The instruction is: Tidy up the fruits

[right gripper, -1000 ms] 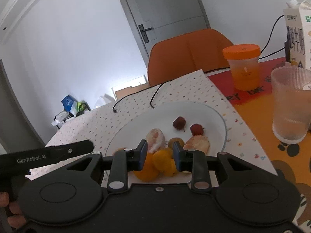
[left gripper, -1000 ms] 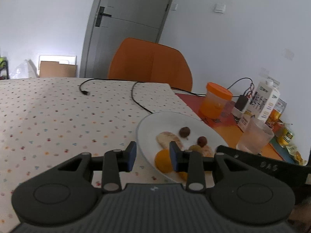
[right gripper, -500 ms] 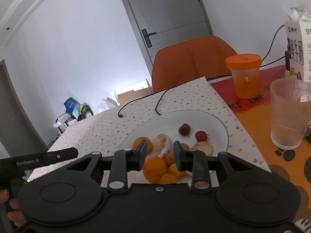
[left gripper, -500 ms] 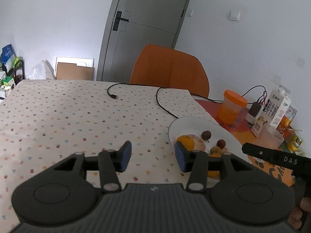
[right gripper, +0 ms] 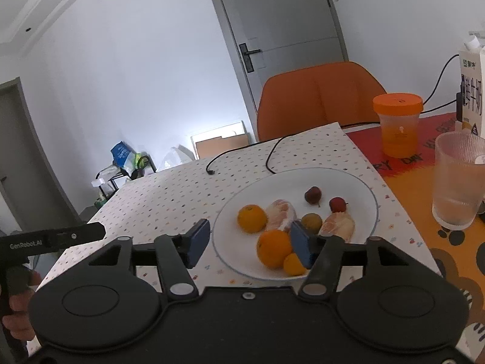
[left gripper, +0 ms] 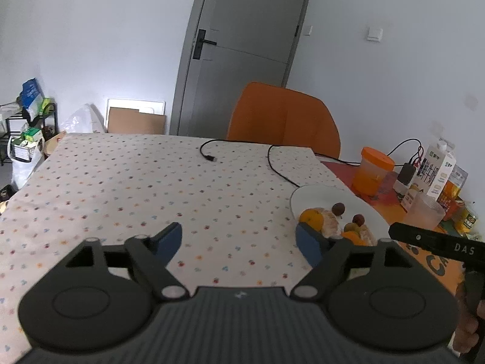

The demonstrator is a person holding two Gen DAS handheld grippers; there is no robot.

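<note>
Both grippers (left gripper: 239,239) (right gripper: 250,242) backed off plate (right gripper: 360,182), jaws opening, empty.

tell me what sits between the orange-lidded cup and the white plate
Nothing: in the right wrist view only bare tabletop separates the orange-lidded cup from the white plate.
</note>
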